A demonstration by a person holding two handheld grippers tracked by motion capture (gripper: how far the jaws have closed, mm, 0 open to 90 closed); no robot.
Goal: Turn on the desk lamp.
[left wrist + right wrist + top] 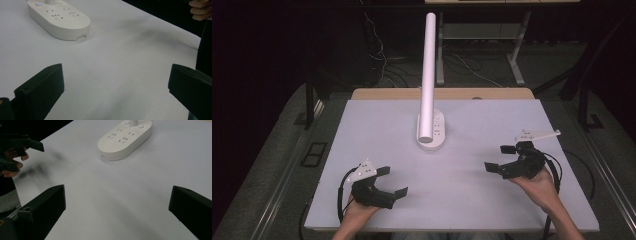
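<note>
A: Nothing begun, judging by the layout. Left hand-held gripper (393, 181) at lower left of the high view, jaws spread wide, gripping nothing. Same for the right hand-held gripper (500, 159) at right of centre: gaping, empty, low over the worktop (377, 125).

B: And the power strip (432, 131)?

A: Just above the middle of the high view, flat on the worktop, well apart from both grippers. White oval body with rows of sockets, seen at upper left of the left gripper view (59, 19) and at top centre of the right gripper view (125, 138).

B: Anything plugged in?

A: Sockets look bare. A white tube (428, 75) over the strip in the high view, running toward the top of the frame; hard to tell whether fixed to it or merely in front.

B: Any contact so far?

A: None. Bare white surface between each pair of jaws in both gripper views. The other hand (11, 161) visible at far left of the right gripper view, also clear of the strip.

B: So what remains?

A: Probably everything: approach, closing on the strip, whatever handling follows. Both grippers aimed roughly toward it, which suggests a start position rather than a finish.
</note>
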